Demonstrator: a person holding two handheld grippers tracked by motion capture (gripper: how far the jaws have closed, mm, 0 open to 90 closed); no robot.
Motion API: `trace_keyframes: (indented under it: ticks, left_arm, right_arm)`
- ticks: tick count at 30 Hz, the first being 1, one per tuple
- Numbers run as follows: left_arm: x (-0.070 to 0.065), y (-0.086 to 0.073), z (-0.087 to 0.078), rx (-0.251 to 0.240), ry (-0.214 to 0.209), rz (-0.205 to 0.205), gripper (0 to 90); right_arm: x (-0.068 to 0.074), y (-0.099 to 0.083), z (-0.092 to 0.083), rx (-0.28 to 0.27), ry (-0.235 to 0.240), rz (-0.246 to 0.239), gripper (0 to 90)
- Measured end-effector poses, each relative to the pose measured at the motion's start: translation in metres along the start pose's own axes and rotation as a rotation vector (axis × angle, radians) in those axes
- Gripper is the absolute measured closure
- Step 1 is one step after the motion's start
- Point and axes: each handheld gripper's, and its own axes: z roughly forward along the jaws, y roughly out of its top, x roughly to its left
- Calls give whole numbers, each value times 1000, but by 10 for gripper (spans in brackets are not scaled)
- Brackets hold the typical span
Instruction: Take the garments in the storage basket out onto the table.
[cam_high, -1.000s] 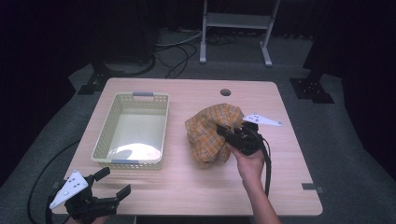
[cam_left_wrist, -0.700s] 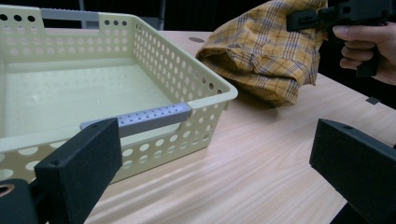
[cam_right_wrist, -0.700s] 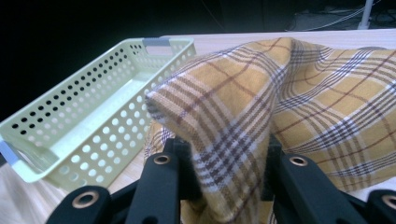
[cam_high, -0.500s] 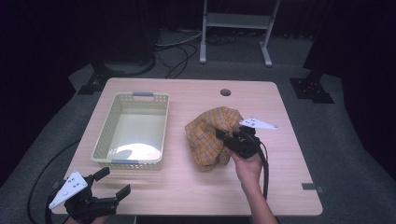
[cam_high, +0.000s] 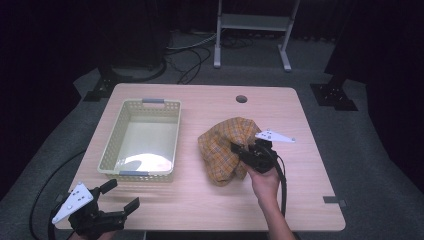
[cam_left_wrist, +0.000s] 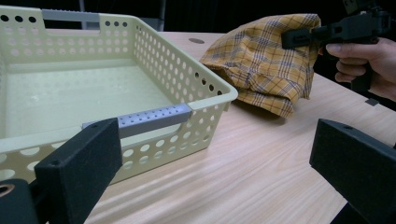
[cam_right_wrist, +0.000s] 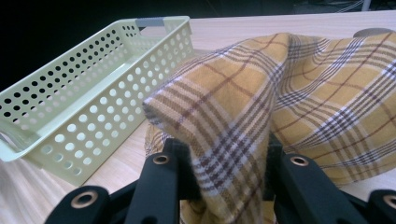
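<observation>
Now | right tongs (cam_high: 239, 150): clamped on a fold of the yellow plaid cloth (cam_high: 225, 147), bunched on the wooden desk (cam_high: 200, 200), right of the pale yellow perforated plastic basket (cam_high: 110, 150) | left tongs (cam_high: 122, 196): jaws apart, nothing between them, at the desk's near left edge, well apart from the cloth

Yellow plaid cloth (cam_high: 223, 148), bunched, on table right of basket (cam_high: 142, 139).
</observation>
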Motion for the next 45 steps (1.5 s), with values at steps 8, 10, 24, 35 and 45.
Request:
trace_keyframes:
  ticks: [8, 10, 24, 35, 45]
  left_arm:
    - [-1, 0, 1, 7, -1, 5, 24]
    - [-1, 0, 1, 6, -1, 3, 24]
    - [-2, 0, 3, 12, -4, 7, 24]
    - [0, -1, 3, 16, 1, 5, 24]
    - [-1, -1, 3, 18, 9, 11, 24]
  right_arm:
    - [-2, -5, 1, 4, 5, 9, 695]
    - [-3, -7, 2, 8, 11, 14, 695]
    - [-2, -10, 3, 3, 12, 16, 661]
    - [0, -12, 2, 6, 20, 3, 591]
    - [-2, -13, -6, -19, 65, 10, 435]
